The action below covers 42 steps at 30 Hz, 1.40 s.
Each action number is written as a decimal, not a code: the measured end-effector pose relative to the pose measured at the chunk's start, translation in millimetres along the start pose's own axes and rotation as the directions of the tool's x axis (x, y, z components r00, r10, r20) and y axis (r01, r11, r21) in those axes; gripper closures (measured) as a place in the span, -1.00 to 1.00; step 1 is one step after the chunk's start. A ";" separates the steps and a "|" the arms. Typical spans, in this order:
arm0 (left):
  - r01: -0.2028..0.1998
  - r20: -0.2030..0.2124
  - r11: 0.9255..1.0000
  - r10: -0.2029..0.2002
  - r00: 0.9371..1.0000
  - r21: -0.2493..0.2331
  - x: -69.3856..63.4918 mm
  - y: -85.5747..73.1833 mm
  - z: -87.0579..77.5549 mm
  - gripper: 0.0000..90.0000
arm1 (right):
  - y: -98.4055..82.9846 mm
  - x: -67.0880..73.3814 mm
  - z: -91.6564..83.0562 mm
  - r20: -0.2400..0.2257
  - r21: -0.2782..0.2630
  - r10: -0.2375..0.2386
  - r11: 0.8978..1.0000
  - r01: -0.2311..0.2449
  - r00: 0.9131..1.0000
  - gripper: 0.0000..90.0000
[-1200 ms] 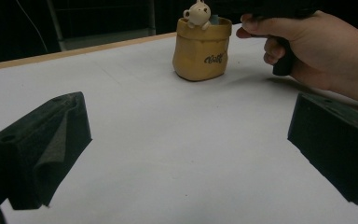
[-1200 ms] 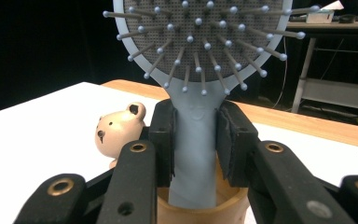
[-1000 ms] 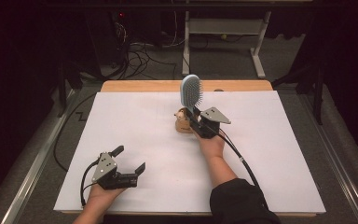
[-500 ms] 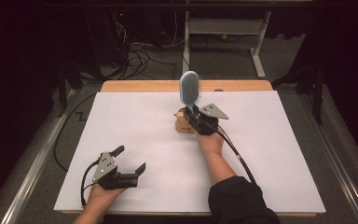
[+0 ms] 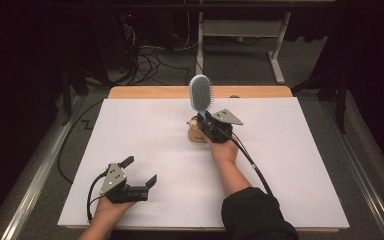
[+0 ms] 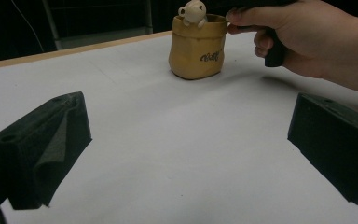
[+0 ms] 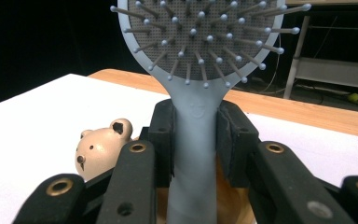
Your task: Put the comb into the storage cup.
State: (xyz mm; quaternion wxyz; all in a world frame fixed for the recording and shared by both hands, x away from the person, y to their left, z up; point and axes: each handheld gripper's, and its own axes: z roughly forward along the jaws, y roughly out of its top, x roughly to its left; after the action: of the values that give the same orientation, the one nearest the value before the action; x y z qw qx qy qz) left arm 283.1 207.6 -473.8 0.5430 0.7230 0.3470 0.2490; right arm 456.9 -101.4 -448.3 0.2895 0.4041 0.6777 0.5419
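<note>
Jaws of right gripper (image 7: 193, 135) clamped on hairbrush (image 7: 200, 56) handle; handle's lower end hidden behind them. Brush top cut off. Left gripper (image 6: 186, 154) jaws held apart. Bear pot (image 6: 198, 44) partly hidden.

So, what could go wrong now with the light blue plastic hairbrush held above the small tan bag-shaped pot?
1. The right gripper clamps the light blue plastic hairbrush upright by its handle only; the heavier head may tilt or slip.
2. The handle end is beside the small bear figure in the small tan bag-shaped pot; it may catch there and tip the pot.
</note>
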 end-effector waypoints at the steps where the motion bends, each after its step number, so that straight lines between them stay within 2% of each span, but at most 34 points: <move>1: 0.001 -0.001 1.000 -0.001 1.000 -0.001 -0.1 0.0 0.0 -1.00 | 0.2 -0.4 -0.1 0.000 0.003 0.006 1.000 -0.006 1.000 0.58; 6: 0.000 0.000 1.000 0.000 1.000 -0.003 -0.2 -0.1 0.2 -0.99 | 1.2 -3.3 0.0 -0.004 0.010 0.025 1.000 -0.025 1.000 0.57; 18: 0.003 0.003 1.000 -0.003 1.000 0.000 -0.6 -0.4 0.8 -0.99 | 3.2 -5.5 1.2 -0.017 0.026 0.027 0.999 -0.027 0.999 0.57; 30: 0.007 0.003 1.000 -0.007 1.000 0.001 0.0 -0.8 0.5 -1.00 | 7.7 -4.6 5.5 -0.007 0.057 0.025 0.998 -0.024 1.000 0.55; 42: 0.007 0.005 1.000 -0.007 1.000 0.002 -0.1 -0.9 0.2 -0.99 | 10.5 -5.1 7.6 0.010 0.052 0.031 0.998 -0.031 0.999 0.52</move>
State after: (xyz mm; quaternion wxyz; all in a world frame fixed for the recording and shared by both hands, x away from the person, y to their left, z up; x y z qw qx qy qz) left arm 283.0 207.5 -474.7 0.5441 0.7229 0.3484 0.2450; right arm 468.2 -101.0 -440.3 0.2737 0.4244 0.6838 0.5266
